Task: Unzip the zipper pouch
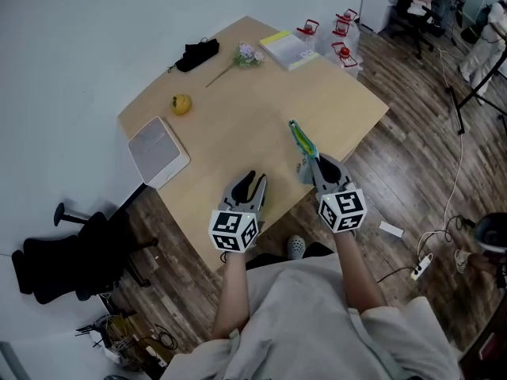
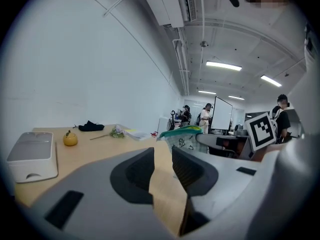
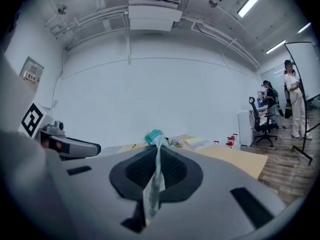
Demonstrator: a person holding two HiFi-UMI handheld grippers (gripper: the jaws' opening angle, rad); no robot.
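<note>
The zipper pouch (image 1: 302, 144) is pale with a green and teal top edge. My right gripper (image 1: 320, 165) is shut on its near end and holds it edge-up above the table's front right part. In the right gripper view the pouch (image 3: 155, 170) stands pinched between the two dark pads. In the left gripper view the pouch (image 2: 183, 137) hangs ahead to the right. My left gripper (image 1: 252, 184) is open over the front of the wooden table (image 1: 238, 133), left of the pouch, with nothing between its fingers (image 2: 192, 169).
On the table lie a white box (image 1: 158, 151), a yellow fruit (image 1: 181, 104), a black item (image 1: 197, 54), a flower sprig (image 1: 242, 56), a notebook (image 1: 288, 48) and red-lidded containers (image 1: 341, 39). A black chair (image 1: 71, 256) stands left. People stand in the background.
</note>
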